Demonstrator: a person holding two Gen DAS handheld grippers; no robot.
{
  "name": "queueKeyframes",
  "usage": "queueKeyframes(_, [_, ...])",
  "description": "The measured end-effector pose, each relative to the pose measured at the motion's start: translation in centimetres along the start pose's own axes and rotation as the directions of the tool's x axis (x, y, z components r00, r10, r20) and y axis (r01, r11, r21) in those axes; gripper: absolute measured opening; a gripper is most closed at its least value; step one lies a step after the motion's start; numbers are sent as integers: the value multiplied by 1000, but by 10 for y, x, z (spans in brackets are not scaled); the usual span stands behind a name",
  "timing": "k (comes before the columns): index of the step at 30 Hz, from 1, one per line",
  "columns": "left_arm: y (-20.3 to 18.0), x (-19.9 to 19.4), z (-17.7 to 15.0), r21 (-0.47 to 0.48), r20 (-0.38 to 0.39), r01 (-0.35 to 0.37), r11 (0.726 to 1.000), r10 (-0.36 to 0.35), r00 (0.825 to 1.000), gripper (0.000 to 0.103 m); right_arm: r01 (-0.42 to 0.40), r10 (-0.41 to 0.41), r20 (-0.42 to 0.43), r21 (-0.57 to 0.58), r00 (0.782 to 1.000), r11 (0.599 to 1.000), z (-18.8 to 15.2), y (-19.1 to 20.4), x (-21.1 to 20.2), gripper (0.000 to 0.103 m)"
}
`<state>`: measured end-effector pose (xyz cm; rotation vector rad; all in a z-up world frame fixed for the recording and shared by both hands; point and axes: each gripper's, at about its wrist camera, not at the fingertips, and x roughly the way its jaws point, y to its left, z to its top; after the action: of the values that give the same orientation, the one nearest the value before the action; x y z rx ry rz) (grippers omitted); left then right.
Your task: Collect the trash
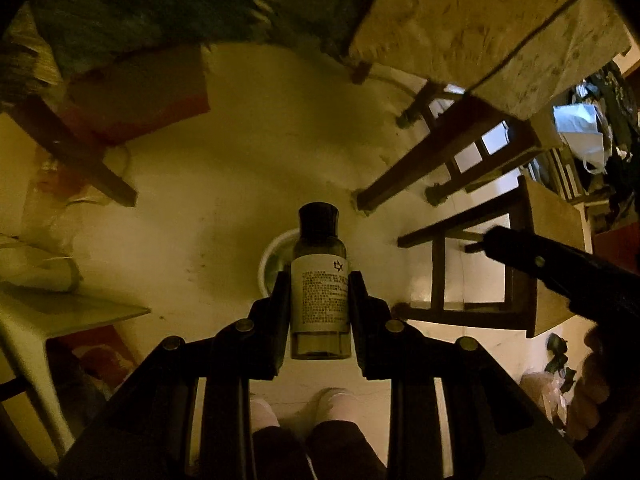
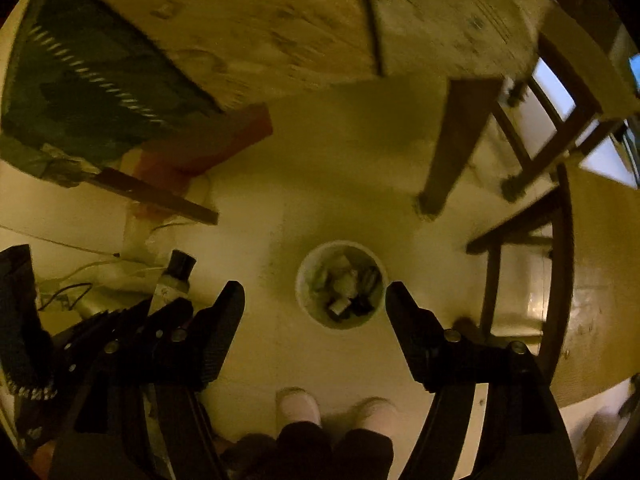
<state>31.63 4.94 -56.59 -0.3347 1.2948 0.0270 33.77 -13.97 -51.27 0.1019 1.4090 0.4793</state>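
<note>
My left gripper [image 1: 319, 280] is shut on a small clear bottle [image 1: 319, 280] with a dark cap and a white printed label. It holds the bottle high over the floor, above a white round trash bin [image 1: 276, 258] that shows partly behind it. In the right wrist view the bin [image 2: 341, 285] stands on the floor, filled with crumpled trash, and lies between the fingers of my open, empty right gripper [image 2: 314, 300]. The bottle [image 2: 176, 276] and the left gripper [image 2: 160, 312] show at the left of that view. The right gripper also shows in the left wrist view [image 1: 492, 240].
A wooden table [image 1: 480, 20] stands above with dark legs [image 1: 420, 168]. A wooden chair [image 1: 520, 260] is at the right, close to the bin. A red and white box [image 1: 140, 96] and plastic bags [image 1: 36, 268] lie at the left. The person's slippered feet [image 2: 336, 408] stand below.
</note>
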Motion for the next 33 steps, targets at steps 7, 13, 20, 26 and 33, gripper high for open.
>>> queueKeyframes(7, [-22, 36, 10, 66, -7, -33, 997, 33, 999, 33, 18, -18, 7, 55, 1000, 998, -4, -18, -10, 70])
queueKeyframes(13, [-29, 12, 11, 54, -27, -32, 998, 34, 999, 41, 1, -3, 37, 48, 999, 999, -4, -11, -41, 70])
queueKeyframes(20, [-51, -103, 9, 58, 73, -67, 996, 63, 995, 41, -19, 20, 112, -12, 994, 1000, -4, 17, -128, 70])
queueKeyframes(26, [-77, -230, -1, 41, 225, -81, 996, 70, 972, 41, -13, 37, 235, -101, 971, 995, -12, 51, -239, 70])
queueKeyframes(33, [-113, -395, -33, 67, 456, -41, 997, 6, 890, 41, 32, 55, 449, -184, 892, 982, -48, 98, -372, 70])
